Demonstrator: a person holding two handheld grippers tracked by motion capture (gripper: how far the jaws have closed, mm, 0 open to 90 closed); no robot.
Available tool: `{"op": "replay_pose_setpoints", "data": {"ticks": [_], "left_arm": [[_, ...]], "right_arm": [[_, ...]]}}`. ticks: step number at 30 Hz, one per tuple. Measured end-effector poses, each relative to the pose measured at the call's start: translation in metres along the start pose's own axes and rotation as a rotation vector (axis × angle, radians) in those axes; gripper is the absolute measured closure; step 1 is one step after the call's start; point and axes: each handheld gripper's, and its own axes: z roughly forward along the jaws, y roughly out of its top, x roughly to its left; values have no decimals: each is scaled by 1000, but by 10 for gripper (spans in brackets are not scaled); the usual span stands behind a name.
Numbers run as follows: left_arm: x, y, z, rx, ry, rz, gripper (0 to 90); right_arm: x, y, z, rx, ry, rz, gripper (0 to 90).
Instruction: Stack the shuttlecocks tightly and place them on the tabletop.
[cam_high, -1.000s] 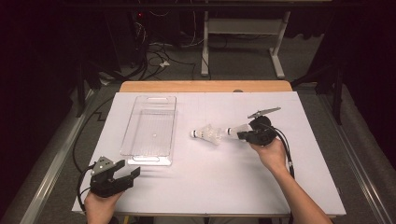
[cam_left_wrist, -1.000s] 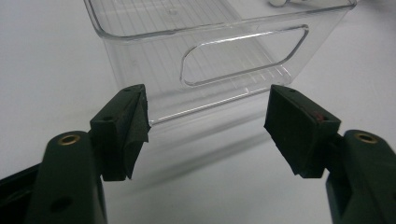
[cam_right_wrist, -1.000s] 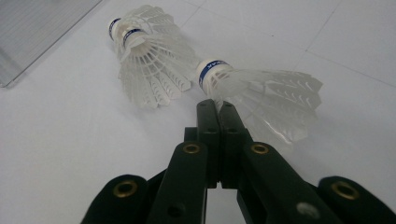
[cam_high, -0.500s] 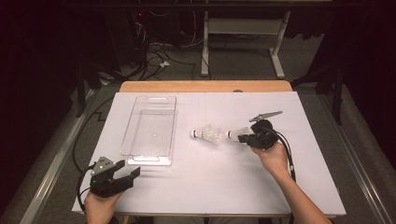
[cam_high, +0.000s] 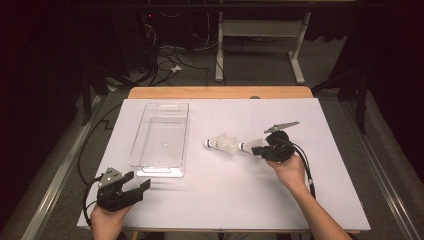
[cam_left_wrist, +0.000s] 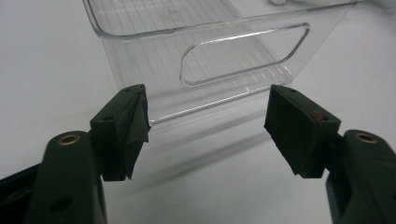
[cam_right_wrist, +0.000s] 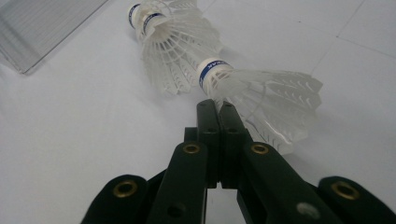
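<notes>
Black foam-padded jaws of the left gripper (cam_high: 131, 187) are standing wide apart with nothing between them, waiting at the near left corner of the white surface (cam_high: 200, 200). They are pointing at the near end wall of the clear, ribbed plastic tray (cam_left_wrist: 224, 60), whose cut-out handle is facing them in the left gripper view; the tray is lying just beyond them, untouched, probably so that this hand can steady it once something is brought over.

Further out and to the right, the right gripper (cam_right_wrist: 217, 109) is lying low over the surface with its jaws pressed flat together. In the right gripper view they appear to be pinching the edge of the feathered skirt of the nearest white plastic shuttlecock with a blue-banded cork (cam_right_wrist: 261, 95), though the thin feathers make it hard to tell how much is actually caught. The cork is pointing away from the jaws, to the left in the scene.

Beyond it, two more white shuttlecocks (cam_right_wrist: 175, 44) are nested into one another, lying on their sides in a row towards the tray, the held one looking partly drawn out of that stack. Judging by this layout, the tray, sitting well to the left of the row, is the likely destination.
</notes>
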Motion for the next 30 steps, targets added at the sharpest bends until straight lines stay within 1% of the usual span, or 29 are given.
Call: {"op": "replay_pose_setpoints", "data": {"ticks": [16, 30], "left_arm": [[0, 0, 0, -2, 1, -2, 314], [0, 0, 0, -2, -2, -2, 314]], "right_arm": [[6, 2, 5, -3, 20, -8, 900], [14, 9, 11, -4, 36, -27, 900]]}}
